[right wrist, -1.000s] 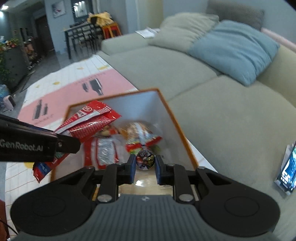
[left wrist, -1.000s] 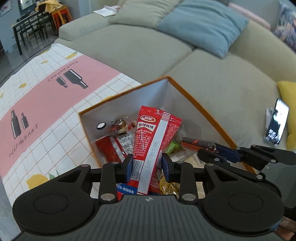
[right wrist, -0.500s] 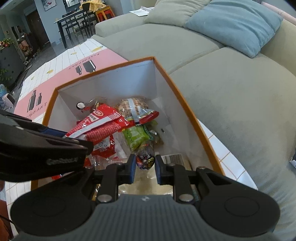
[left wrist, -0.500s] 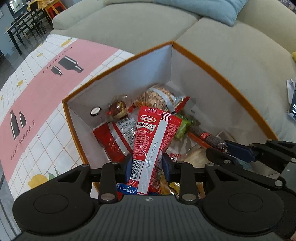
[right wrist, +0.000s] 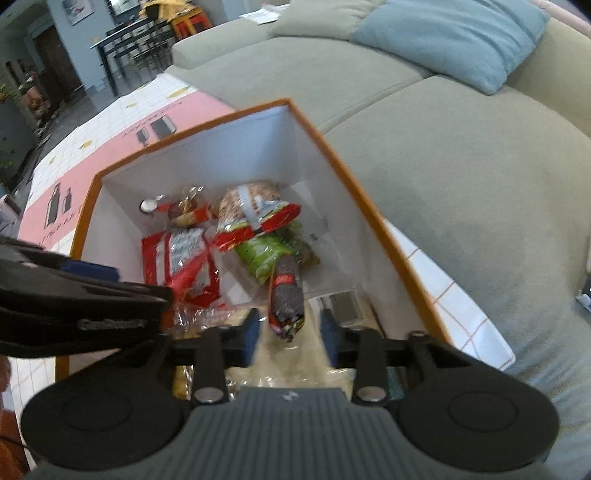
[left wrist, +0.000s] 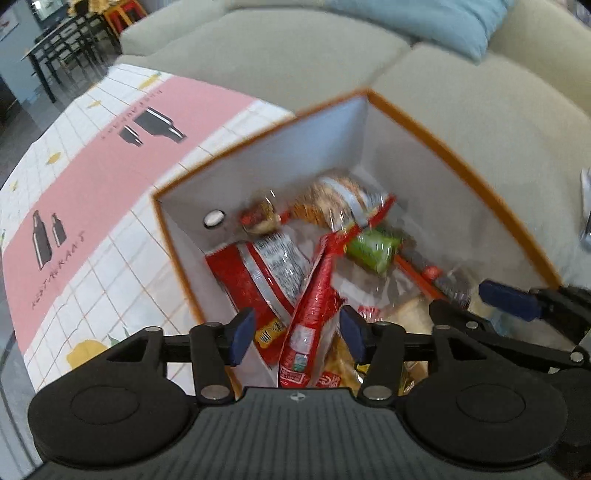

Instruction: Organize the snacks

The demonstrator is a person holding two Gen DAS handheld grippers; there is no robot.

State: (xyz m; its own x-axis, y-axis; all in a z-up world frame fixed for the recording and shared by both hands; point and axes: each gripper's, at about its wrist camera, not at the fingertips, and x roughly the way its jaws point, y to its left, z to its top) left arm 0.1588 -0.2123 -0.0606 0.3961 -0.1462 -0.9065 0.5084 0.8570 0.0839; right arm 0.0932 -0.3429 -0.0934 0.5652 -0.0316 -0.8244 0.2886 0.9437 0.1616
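Note:
An orange-rimmed white box [left wrist: 461, 158] [right wrist: 332, 155] on the table holds several snack packs. My left gripper [left wrist: 297, 332] is open over the box's near edge; a red snack packet [left wrist: 314, 295] lies loose between its pads, tipped into the box. My right gripper [right wrist: 290, 328] is open too; a dark sausage stick [right wrist: 288, 295] in red-trimmed wrap lies free between its pads on the pile. A green pack [right wrist: 262, 254] and a peanut pack [right wrist: 251, 206] lie behind it.
A pink and white checked tablecloth [left wrist: 85, 192] covers the table left of the box. A grey-green sofa [right wrist: 461, 166] with a blue cushion [right wrist: 454, 33] runs along the far and right side. The left gripper's body [right wrist: 74, 306] crosses the right wrist view.
Both grippers opened. The red packet dropped from the left gripper and tipped over into the box. The sausage stick fell from the right gripper onto the pile.

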